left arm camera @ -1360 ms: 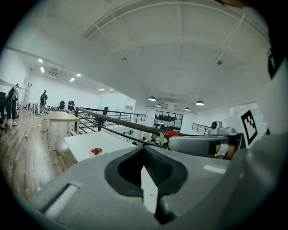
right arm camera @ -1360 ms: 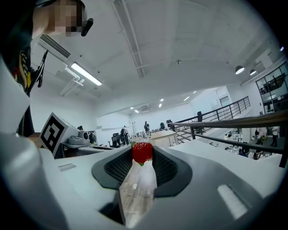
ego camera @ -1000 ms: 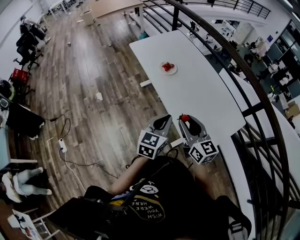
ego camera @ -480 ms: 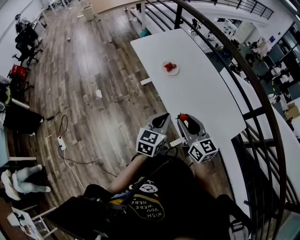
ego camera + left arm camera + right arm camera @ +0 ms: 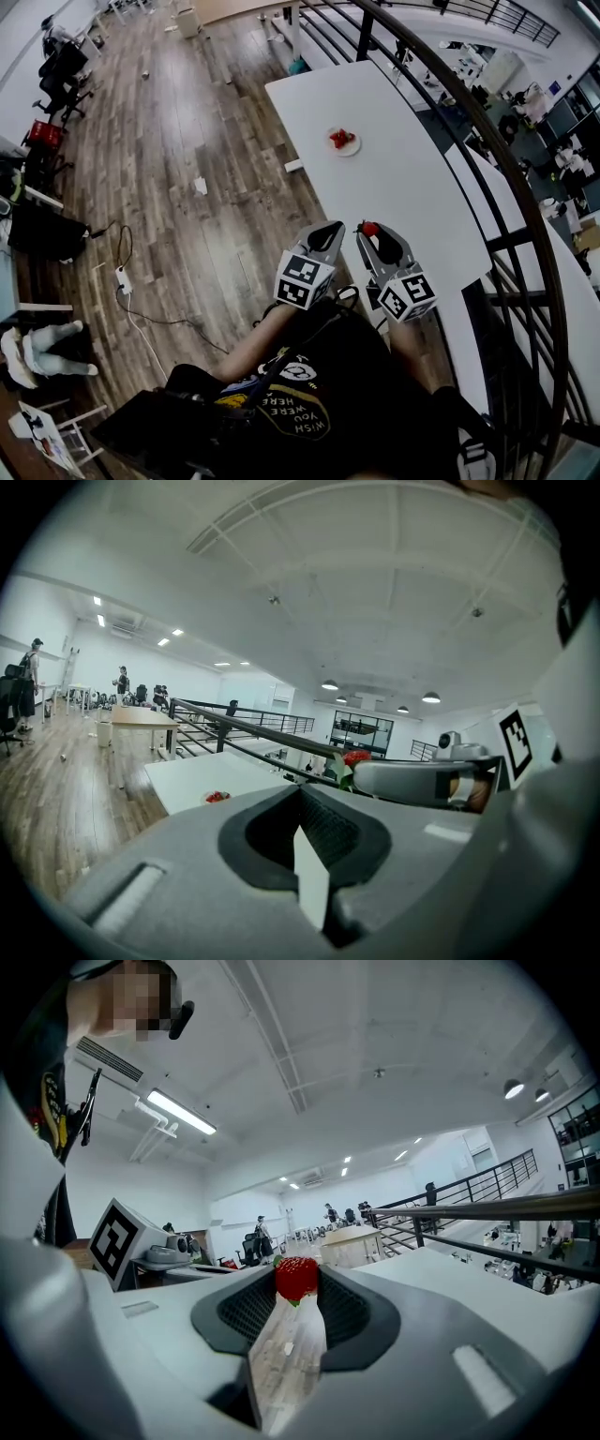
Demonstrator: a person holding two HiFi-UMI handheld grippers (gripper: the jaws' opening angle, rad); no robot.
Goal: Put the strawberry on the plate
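Briefly, item by item.

**Head view**
- Small red strawberry (image 5: 369, 228): it sits at the very tip of your right gripper (image 5: 371, 234), in the air over the near end of the long white table (image 5: 412, 202).
- Small round white plate (image 5: 344, 143): it lies farther up the table, well apart from the berry, and red fruit already lies on it.
- Left gripper (image 5: 325, 237): it hangs just beside the right one, off the table's edge and over the brown wooden floor (image 5: 187, 187).

**Left gripper view**
- The jaws are together with nothing between them.
- The plate shows small and distant on the table.
- The berry, with green leaf, pokes out of the right gripper alongside.

**Right gripper view**
- The jaws are clamped on the strawberry across its sides, at the fingertips only.
- A scrap of green leaf shows beneath the berry.

**Handling, as a judgement**
- The strawberry is likely light, soft and easily bruised, with a slightly slick skin.
- Whether it is real fruit or a model cannot be told.
- The broad middle, where you have it, is the place to hold it.
- Use only enough squeeze to keep it from pivoting, because so shallow a grip may let it roll out.
- Carry it level, lower it close over a bare part of the plate, and part the jaws there rather than dropping it.
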